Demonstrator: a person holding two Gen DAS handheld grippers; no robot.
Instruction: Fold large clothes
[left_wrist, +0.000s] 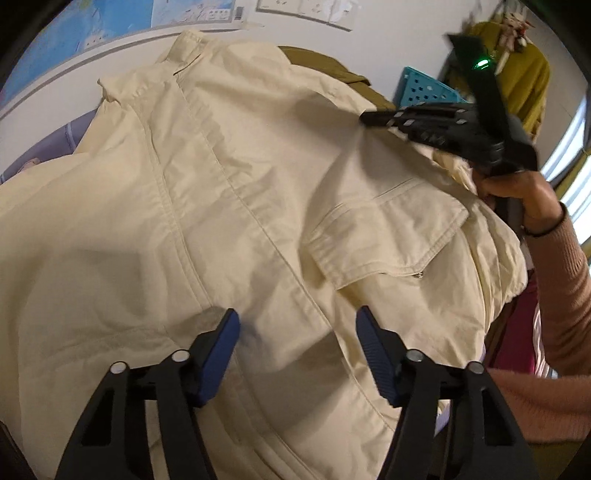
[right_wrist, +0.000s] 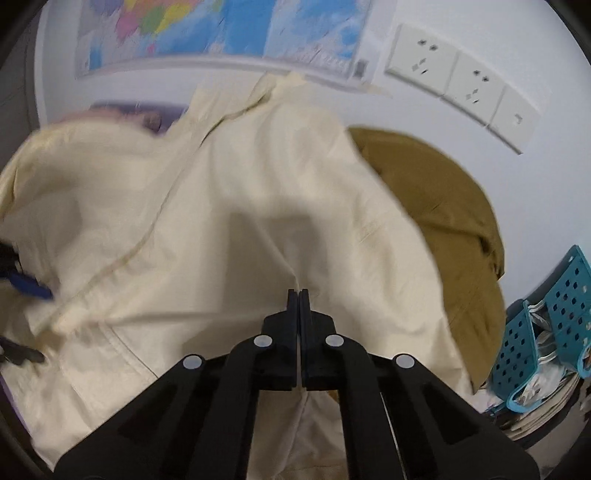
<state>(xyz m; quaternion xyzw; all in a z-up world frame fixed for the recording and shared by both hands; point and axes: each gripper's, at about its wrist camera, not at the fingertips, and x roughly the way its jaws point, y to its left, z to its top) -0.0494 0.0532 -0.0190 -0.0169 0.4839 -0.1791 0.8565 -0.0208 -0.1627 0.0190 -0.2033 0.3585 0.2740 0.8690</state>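
A large cream jacket (left_wrist: 229, 206) lies spread front-up, collar toward the wall and a flap pocket (left_wrist: 388, 236) on its right side. My left gripper (left_wrist: 297, 314) hovers open over the lower front, its blue pads wide apart and only flat cloth under the gap. In the right wrist view the same jacket (right_wrist: 207, 221) fills the frame, and my right gripper (right_wrist: 298, 293) is shut with a crease of cream cloth running into its tips. The left wrist view shows that right gripper (left_wrist: 366, 119) at the jacket's far right shoulder edge, held by a hand (left_wrist: 517, 192).
An olive-brown garment (right_wrist: 436, 206) lies under the jacket's right side. A teal perforated basket (right_wrist: 535, 332) with papers stands at the right. Wall sockets (right_wrist: 461, 81) and a map (right_wrist: 221, 29) are behind. A mustard garment (left_wrist: 517, 74) hangs at the far right. A pink sleeve (left_wrist: 565, 295) reaches in.
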